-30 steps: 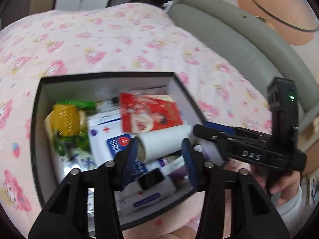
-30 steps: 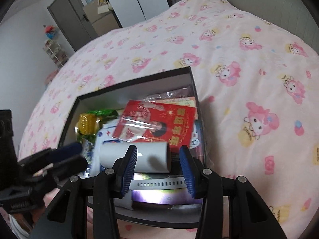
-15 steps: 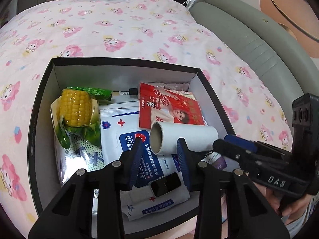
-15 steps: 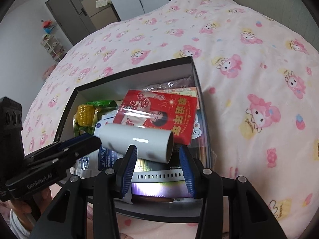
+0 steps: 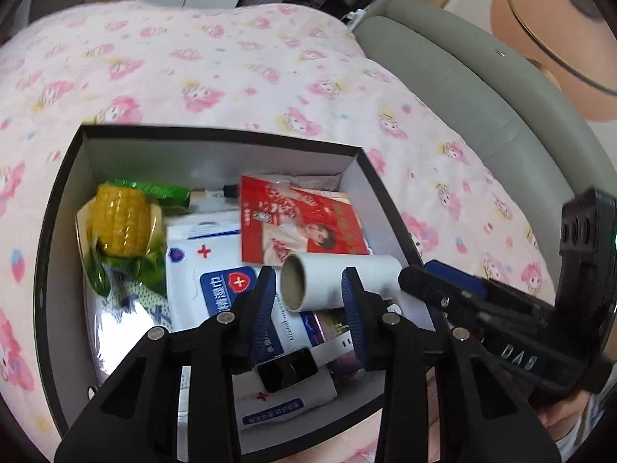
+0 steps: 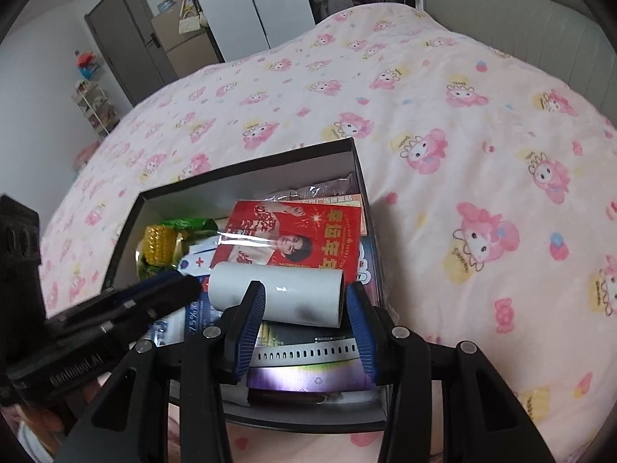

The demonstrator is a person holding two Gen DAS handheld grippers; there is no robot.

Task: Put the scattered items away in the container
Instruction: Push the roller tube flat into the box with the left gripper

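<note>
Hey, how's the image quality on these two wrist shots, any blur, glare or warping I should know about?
Left wrist view: soft motion blur over the bedspread and the toy corn; fisheye bends the black box rim. Right wrist view: sharper; glare streaks across the red packet wrap, a bright spot on the white roll, and dark vignetted corners.

left gripper (image 5: 308, 289) perhaps narrowed slightly

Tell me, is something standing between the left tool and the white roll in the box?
Nothing visible does. The roll lies on top of the packs inside the box, just ahead of the open left tool. The right tool is at the roll's far end, not in between.
</note>
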